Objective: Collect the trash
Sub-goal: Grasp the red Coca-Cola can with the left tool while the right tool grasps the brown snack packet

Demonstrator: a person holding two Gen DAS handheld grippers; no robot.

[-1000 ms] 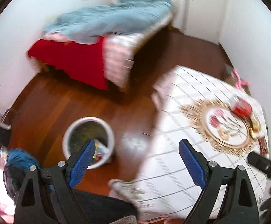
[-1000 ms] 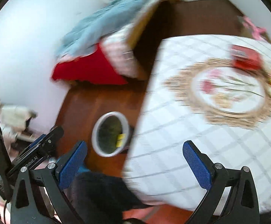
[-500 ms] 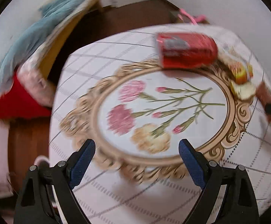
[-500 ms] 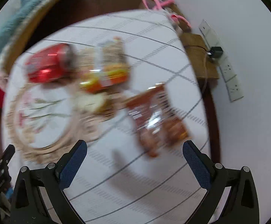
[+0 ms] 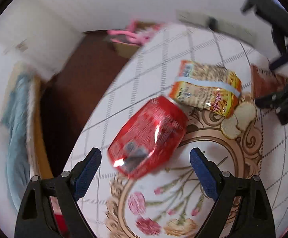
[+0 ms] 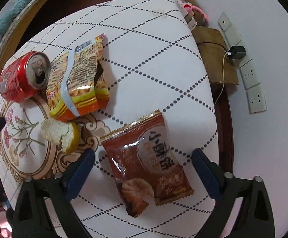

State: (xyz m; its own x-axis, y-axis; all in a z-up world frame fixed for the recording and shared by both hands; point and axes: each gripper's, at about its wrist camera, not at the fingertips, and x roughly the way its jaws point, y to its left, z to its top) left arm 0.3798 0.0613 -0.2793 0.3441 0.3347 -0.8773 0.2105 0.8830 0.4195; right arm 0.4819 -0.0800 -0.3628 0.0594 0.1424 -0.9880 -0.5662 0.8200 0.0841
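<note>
Red can (image 5: 148, 136) lies between the released left gripper (image 5: 145, 165) pads; right gripper (image 6: 143, 167), jaws just narrowing, straddles brown wrapper (image 6: 150, 164) untouched, near table edge (image 6: 209, 91).

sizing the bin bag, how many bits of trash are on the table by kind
drink cans: 1, red can
snack wrappers: 2, orange wrapper and brown wrapper
bread pieces: 1, bread piece
total: 4

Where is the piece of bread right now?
In the right wrist view the bread lies at the left on the table, just below the orange snack bag and left of the brown wrapper.
</note>
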